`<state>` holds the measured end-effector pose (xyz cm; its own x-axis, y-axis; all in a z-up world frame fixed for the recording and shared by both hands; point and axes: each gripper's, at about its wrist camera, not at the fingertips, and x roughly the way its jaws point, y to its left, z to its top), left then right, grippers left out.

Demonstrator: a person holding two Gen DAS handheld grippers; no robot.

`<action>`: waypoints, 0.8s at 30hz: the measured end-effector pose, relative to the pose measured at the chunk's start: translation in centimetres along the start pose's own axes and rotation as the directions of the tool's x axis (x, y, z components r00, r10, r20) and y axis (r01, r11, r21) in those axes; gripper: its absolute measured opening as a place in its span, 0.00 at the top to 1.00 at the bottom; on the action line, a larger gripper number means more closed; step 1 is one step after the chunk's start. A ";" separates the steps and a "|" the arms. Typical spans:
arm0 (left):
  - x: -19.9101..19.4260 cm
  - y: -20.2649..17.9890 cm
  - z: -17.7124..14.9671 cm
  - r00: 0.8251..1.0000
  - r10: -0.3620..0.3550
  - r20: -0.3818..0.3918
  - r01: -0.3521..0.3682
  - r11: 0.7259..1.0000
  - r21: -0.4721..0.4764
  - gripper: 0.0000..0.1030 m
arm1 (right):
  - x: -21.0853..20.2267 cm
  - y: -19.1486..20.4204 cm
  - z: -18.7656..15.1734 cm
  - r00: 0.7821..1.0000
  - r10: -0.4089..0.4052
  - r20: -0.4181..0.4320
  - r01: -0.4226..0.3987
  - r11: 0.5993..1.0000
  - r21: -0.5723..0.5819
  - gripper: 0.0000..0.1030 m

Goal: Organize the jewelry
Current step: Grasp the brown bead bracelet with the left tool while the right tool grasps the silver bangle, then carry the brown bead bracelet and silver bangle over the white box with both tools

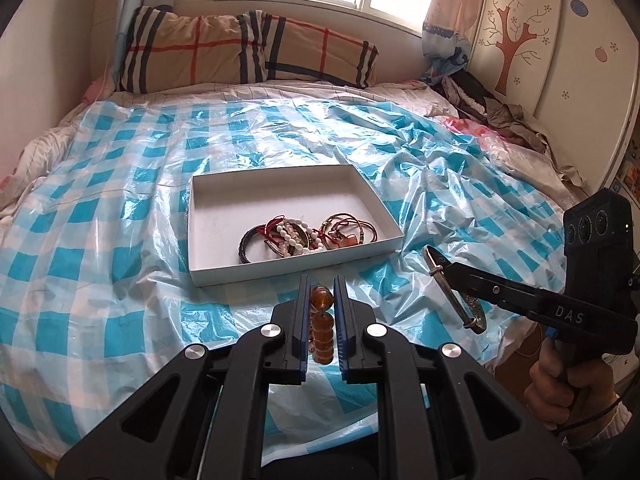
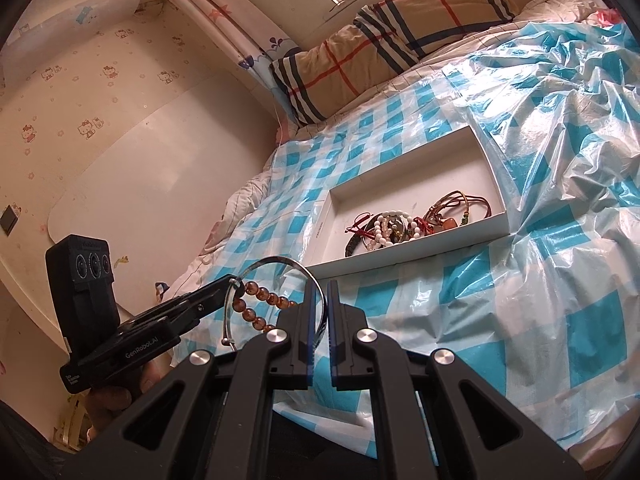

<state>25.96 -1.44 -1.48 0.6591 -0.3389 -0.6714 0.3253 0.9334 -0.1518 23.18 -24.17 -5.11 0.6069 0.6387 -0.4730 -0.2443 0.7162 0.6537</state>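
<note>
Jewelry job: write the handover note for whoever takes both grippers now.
Left gripper: shut on the amber bead bracelet, held above the bed.
Right gripper: shut on the metal bangle, also held up.
White box lies on the checked plastic sheet; a pile of bracelets is already at its near end.
Left to do: place both held pieces in the box.

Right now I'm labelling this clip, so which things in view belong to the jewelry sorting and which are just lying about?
Belongs to the job:
- amber bead bracelet in the left gripper
- metal bangle in the right gripper
- white box
- jewelry pile in it

Just lying about:
- plaid pillow
- heap of clothes
- checked plastic sheet
</note>
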 end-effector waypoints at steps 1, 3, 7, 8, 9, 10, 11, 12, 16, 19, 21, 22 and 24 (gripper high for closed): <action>0.1 0.0 0.0 1.000 0.007 0.001 -0.007 1.000 0.003 0.90 | 0.0 0.0 0.1 1.000 0.000 0.002 0.000 1.000 0.001 0.94; 0.2 -0.1 0.1 1.000 0.019 0.003 -0.019 1.000 0.008 0.90 | 0.2 -0.1 0.1 1.000 0.000 0.003 0.000 1.000 0.004 0.94; 0.7 -0.1 0.3 1.000 0.030 0.005 -0.030 0.999 0.018 0.90 | 0.7 -0.5 0.2 1.000 -0.002 -0.001 0.002 1.000 0.013 0.94; 0.9 -0.1 0.4 1.000 0.031 0.005 -0.031 0.999 0.020 0.90 | 0.9 -0.6 0.2 1.000 -0.003 -0.002 0.003 1.000 0.015 0.94; 1.0 -0.1 0.4 0.999 0.033 0.005 -0.033 0.999 0.022 0.90 | 1.1 -0.7 0.3 1.000 -0.003 -0.004 0.003 1.000 0.018 0.94; 1.2 -0.1 0.5 0.999 0.033 0.006 -0.033 0.999 0.024 0.90 | 1.2 -0.8 0.3 1.000 -0.002 -0.006 0.003 1.000 0.020 0.94; 1.3 -0.1 0.5 0.999 0.032 0.006 -0.032 0.999 0.025 0.90 | 1.3 -0.8 0.3 1.000 -0.003 -0.008 0.003 1.000 0.021 0.94; 1.5 -0.2 0.6 1.000 0.031 0.005 -0.031 0.999 0.027 0.90 | 1.5 -0.9 0.3 1.000 -0.003 -0.008 0.003 1.000 0.022 0.94; 1.9 -0.4 0.7 1.000 0.029 0.005 -0.029 0.999 0.032 0.90 | 1.8 -1.0 0.5 1.000 -0.004 -0.007 0.004 1.000 0.023 0.91; 2.1 -0.3 0.8 1.000 0.029 0.006 -0.029 0.999 0.034 0.90 | 2.0 -1.0 0.6 1.000 -0.005 -0.006 0.005 1.000 0.023 0.91; 2.1 -0.3 0.8 1.000 0.031 0.006 -0.031 0.999 0.029 0.90 | 2.1 -1.0 0.6 1.000 -0.016 -0.002 0.016 1.000 0.017 0.91; 2.2 -0.2 0.8 1.000 0.031 0.005 -0.031 0.999 0.025 0.90 | 2.2 -1.1 0.6 1.000 -0.017 -0.004 0.017 1.000 0.018 0.91; 2.3 0.0 0.9 0.999 0.032 0.002 -0.032 0.999 0.020 0.90 | 2.2 -1.1 0.6 1.000 -0.014 -0.002 0.014 1.000 0.017 0.91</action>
<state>28.09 -2.34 -2.42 0.6706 -0.3091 -0.6743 0.3173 0.9412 -0.1159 25.27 -23.75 -6.53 0.6089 0.6291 -0.4832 -0.2229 0.7203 0.6569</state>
